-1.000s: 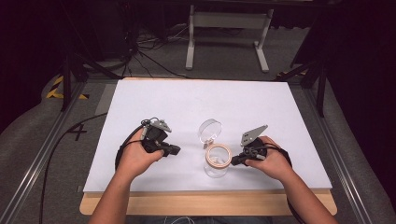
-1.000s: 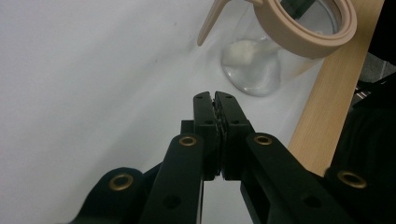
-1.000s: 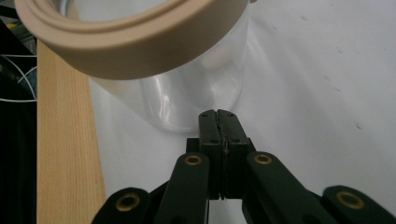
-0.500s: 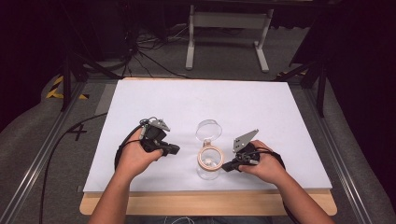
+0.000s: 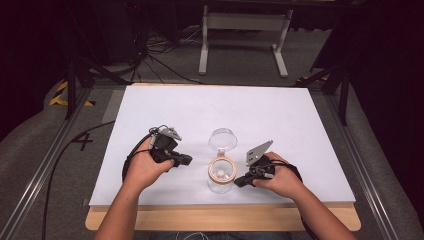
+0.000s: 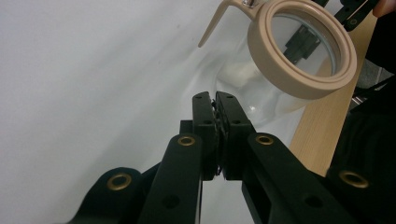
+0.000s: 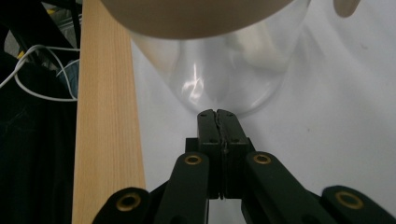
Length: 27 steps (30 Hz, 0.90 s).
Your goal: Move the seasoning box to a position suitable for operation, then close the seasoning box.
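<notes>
A clear glass jar (image 5: 221,176) with a beige ring at its mouth stands near the front middle of the white sheet. Its round clear lid (image 5: 222,139) hangs open behind it. My left gripper (image 5: 189,160) is shut with nothing in it, a short way left of the jar. In the left gripper view the joined tips (image 6: 215,97) point at the glass body (image 6: 243,79) under the beige ring (image 6: 345,60). My right gripper (image 5: 237,182) is also shut and empty. Its tips (image 7: 217,112) sit at the foot of the jar (image 7: 219,70), touching or nearly so.
The white sheet (image 5: 280,115) covers a wooden table whose bare front edge (image 5: 220,217) lies close behind both hands; it also shows as a wooden strip (image 7: 105,116). Metal rails run along both sides. Cables and a stand (image 5: 240,30) are on the floor beyond.
My right gripper has shifted a little left and nearer the front edge, down to the jar's foot. The jar seems to have slid slightly left. The left hand has stayed put.
</notes>
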Each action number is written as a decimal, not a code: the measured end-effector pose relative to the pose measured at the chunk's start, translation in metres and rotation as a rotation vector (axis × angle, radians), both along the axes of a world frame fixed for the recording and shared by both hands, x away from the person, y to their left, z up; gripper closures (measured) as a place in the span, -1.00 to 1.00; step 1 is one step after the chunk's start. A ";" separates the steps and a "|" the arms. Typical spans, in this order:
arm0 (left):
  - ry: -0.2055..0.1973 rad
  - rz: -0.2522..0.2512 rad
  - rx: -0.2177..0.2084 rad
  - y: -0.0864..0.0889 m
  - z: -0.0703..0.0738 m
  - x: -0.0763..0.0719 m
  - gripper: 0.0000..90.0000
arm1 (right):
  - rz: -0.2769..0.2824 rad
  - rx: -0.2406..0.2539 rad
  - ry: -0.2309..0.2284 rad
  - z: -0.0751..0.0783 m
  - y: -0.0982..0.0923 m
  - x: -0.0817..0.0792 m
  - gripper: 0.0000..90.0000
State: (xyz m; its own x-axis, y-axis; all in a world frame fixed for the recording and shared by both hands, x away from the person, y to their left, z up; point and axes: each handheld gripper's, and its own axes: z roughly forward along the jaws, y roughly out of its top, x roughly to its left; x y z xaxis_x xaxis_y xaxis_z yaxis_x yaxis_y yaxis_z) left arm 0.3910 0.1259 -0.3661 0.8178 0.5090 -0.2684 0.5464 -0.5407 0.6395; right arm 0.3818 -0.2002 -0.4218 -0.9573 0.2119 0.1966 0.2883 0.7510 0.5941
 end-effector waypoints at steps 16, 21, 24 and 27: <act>-0.071 0.067 -0.154 -0.009 0.009 0.013 1.00 | -0.130 0.207 -0.117 0.050 -0.019 -0.008 1.00; -0.117 0.087 -0.190 -0.020 0.011 0.022 1.00 | -0.145 0.249 -0.140 0.056 -0.016 -0.012 1.00; -0.130 0.086 -0.206 -0.025 0.011 0.026 1.00 | -0.153 0.257 -0.151 0.056 -0.016 -0.014 1.00; -0.144 0.081 -0.232 -0.029 0.013 0.030 1.00 | -0.171 0.275 -0.159 0.055 -0.015 -0.017 1.00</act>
